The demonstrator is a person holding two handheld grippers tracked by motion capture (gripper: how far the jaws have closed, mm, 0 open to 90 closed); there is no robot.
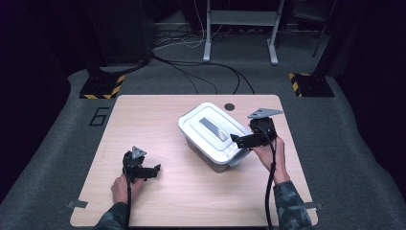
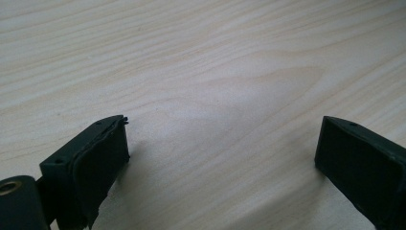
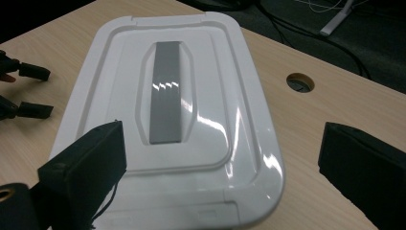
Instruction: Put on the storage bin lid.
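A white plastic box (image 1: 203,143) with a shut white lid (image 1: 194,122) stands at the middle right of the wooden table (image 1: 143,120). A grey strip handle (image 1: 214,128) runs along the lid. My right gripper (image 1: 239,141) hovers at the box's near right corner, open, with its jaws spread over the lid (image 3: 115,72) and nothing between them. The grey handle (image 3: 165,91) lies ahead of this right gripper (image 3: 222,143). Down on the table at the near left, my left gripper (image 1: 156,171) is open over bare wood (image 2: 215,57), well apart from the box. Nothing is between the jaws of the left gripper (image 2: 222,143).
A round cable hole (image 1: 230,106) sits in the tabletop just behind the box, and in the right gripper view this hole (image 3: 300,82) lies to the box's right. Bare wood spreads across the table's left half. Black stand bases (image 1: 101,86) with striped tape and cables lie on the floor beyond.
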